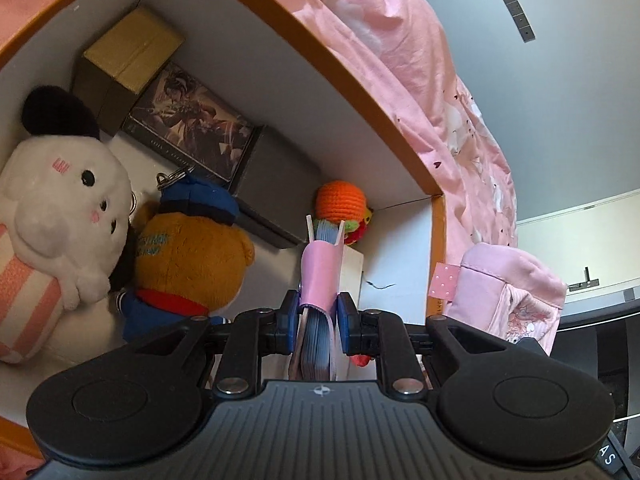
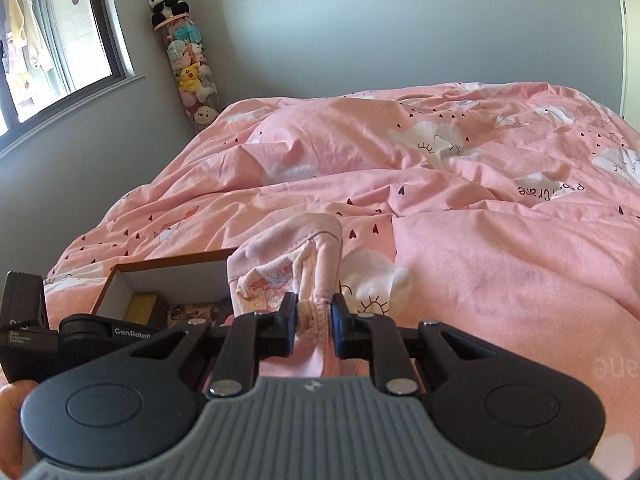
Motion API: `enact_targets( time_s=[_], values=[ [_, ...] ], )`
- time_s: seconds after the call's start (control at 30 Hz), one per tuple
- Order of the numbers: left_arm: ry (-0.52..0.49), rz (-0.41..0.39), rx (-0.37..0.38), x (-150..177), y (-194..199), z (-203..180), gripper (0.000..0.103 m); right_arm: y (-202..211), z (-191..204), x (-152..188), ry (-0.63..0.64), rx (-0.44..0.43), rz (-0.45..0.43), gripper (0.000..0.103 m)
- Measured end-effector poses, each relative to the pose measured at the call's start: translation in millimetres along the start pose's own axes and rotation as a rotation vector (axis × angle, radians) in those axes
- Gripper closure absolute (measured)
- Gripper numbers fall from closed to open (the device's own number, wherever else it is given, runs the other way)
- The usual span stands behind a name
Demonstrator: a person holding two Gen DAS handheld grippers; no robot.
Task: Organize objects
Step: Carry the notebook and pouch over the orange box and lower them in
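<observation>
We see the pink quilt (image 2: 460, 184) filling the bed, the orange-rimmed box (image 1: 360, 92) at upper left holding plush toys (image 1: 188, 256). Our right gripper (image 2: 314, 314) clamps the pink pouch (image 2: 288, 264) at centre; our left gripper (image 1: 318, 310) pinches a pink notebook (image 1: 320, 276) over the box.

- The left gripper (image 1: 319, 316) has a ribbed dark grey body with a small white emblem at its front edge, flanked by two black round-ended wings with raised discs
- Black link arms, pinned with silver round-head screws, run to black fingers faced with blue pads (image 1: 344, 312)
- The right gripper (image 2: 316, 316) shows the same build, its ribbed body a lighter grey
- In the right wrist view the left unit's black housing carries white "GenRobot" lettering
</observation>
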State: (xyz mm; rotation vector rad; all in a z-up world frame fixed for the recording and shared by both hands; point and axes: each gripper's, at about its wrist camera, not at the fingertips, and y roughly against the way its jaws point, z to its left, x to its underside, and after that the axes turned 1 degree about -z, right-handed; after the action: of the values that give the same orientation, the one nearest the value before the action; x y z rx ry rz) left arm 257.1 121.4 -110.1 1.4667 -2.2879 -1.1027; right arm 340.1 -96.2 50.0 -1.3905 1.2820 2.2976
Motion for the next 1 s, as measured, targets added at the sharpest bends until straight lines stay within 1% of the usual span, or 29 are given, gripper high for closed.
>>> enact_targets(
  time_s=[0.13, 0.2, 0.3, 0.33, 0.37, 0.4, 0.6, 0.73, 0.8, 0.87, 0.9, 1.0],
  values=[
    [-0.040, -0.004, -0.035, 4, -3, -3, 0.080, -12, -1, 4, 0.016, 0.002, 0.020, 0.084],
    [-0.057, 0.015, -0.093, 5, -3, -6, 0.075, -17, 0, 5, 0.030, 0.008, 0.025, 0.084],
    [-0.075, 0.028, -0.151, 8, -1, -7, 0.073, -22, 1, 6, 0.035, 0.006, 0.035, 0.084],
    [-0.088, 0.030, -0.165, 9, -1, -8, 0.074, -24, 1, 7, 0.036, 0.004, 0.038, 0.084],
    [-0.100, 0.041, -0.195, 9, -2, -8, 0.079, -24, 2, 7, 0.039, 0.002, 0.041, 0.084],
    [-0.104, 0.050, -0.230, 10, -1, -9, 0.080, -25, 2, 8, 0.040, 0.001, 0.045, 0.084],
    [-0.166, 0.099, -0.265, 7, 3, -12, 0.078, -26, 3, 10, 0.049, 0.008, 0.057, 0.084],
    [-0.272, 0.066, -0.282, 9, 17, -20, 0.075, -24, 5, 10, 0.055, 0.011, 0.054, 0.084],
    [-0.361, 0.042, -0.328, 11, 20, -27, 0.078, -23, 6, 10, 0.060, 0.012, 0.052, 0.084],
    [-0.417, 0.056, -0.362, 12, 15, -33, 0.082, -24, 7, 10, 0.061, 0.009, 0.053, 0.084],
    [-0.436, 0.071, -0.368, 11, 9, -38, 0.083, -24, 7, 11, 0.061, 0.007, 0.054, 0.084],
    [-0.457, 0.100, -0.383, 12, -3, -41, 0.085, -26, 9, 12, 0.069, 0.006, 0.061, 0.084]
  ],
)
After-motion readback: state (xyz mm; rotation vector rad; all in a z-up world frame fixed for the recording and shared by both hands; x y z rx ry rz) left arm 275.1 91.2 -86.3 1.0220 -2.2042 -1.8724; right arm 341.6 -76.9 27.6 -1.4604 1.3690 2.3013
